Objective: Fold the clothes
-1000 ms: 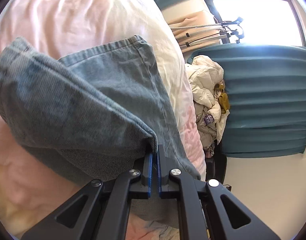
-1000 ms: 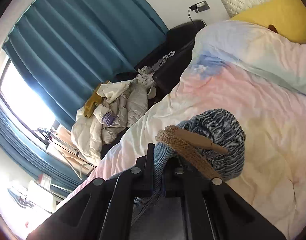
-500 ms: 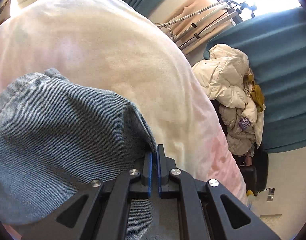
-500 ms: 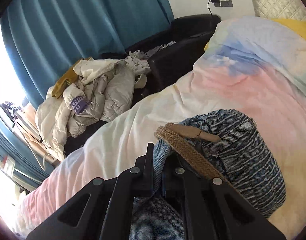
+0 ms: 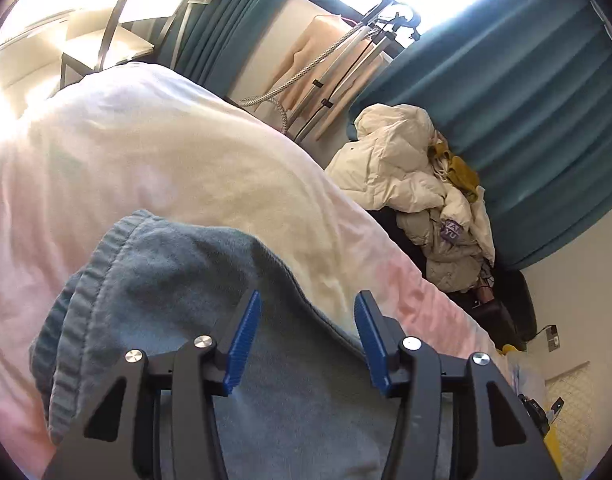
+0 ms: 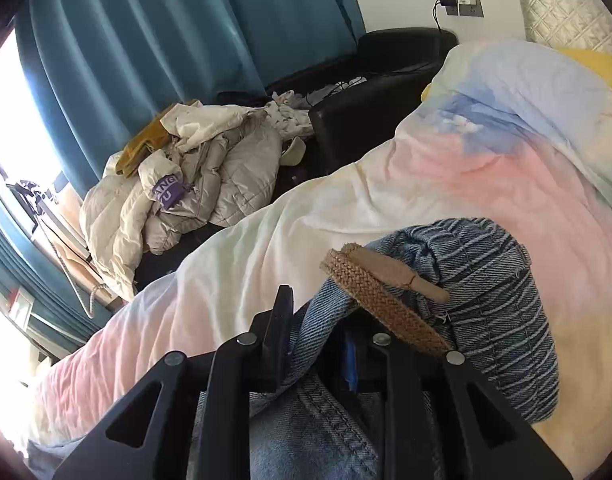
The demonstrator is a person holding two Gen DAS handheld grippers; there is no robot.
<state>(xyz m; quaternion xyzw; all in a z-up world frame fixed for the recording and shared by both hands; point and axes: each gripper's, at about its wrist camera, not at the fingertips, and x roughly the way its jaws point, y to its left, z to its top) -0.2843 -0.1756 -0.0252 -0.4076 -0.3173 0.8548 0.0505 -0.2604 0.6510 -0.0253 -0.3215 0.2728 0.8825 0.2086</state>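
Lying folded on the pastel duvet, the denim jeans (thick, limp, best taken at the seams) sit under the wide-open left gripper, the right gripper pinching their belted waistband.

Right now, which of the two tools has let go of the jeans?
The left tool: its blue pads stand wide apart above the jeans. The right tool is clamped on the denim beside the woven belt.

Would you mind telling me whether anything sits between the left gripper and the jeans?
Nothing visible does: the open left gripper hovers directly over the denim jeans lying on the duvet, with only bare fabric between its blue pads.
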